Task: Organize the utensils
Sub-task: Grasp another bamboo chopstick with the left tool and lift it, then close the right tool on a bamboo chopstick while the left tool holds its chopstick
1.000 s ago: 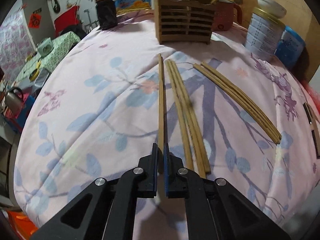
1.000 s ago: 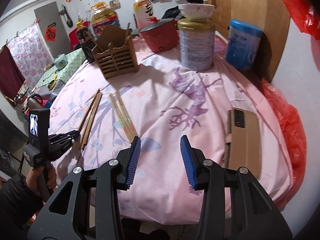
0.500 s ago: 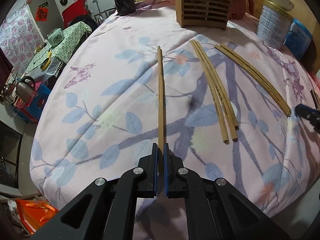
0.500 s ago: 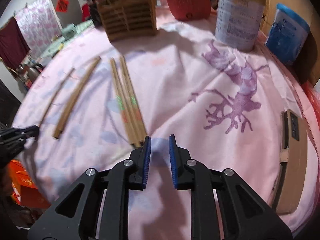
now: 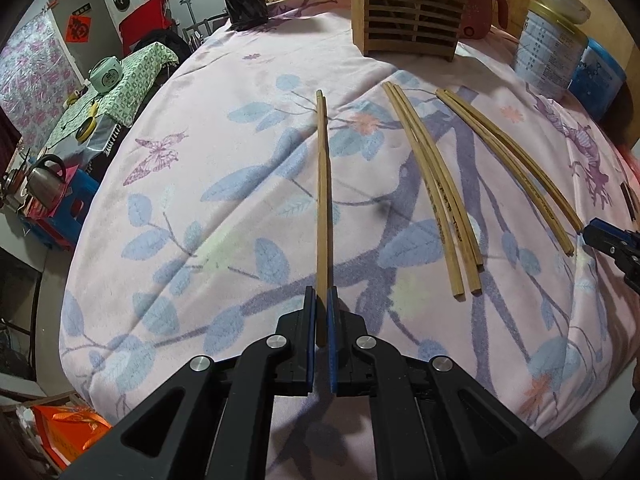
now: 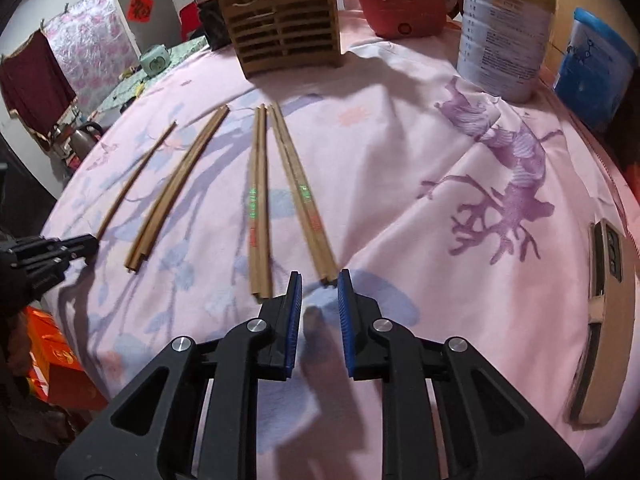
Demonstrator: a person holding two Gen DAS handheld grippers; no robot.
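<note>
The right hand-held gripper has dropped low and narrowed its jaws, now part open and empty around the near end of a chopstick pair. The left hand-held gripper stays clamped on its own chopsticks, holder far ahead.

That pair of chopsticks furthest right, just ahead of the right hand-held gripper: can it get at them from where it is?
Probably yes. The right hand-held gripper stands open with the near ends of that pair of chopsticks just ahead of its tips, and only bare tablecloth lies between.
</note>
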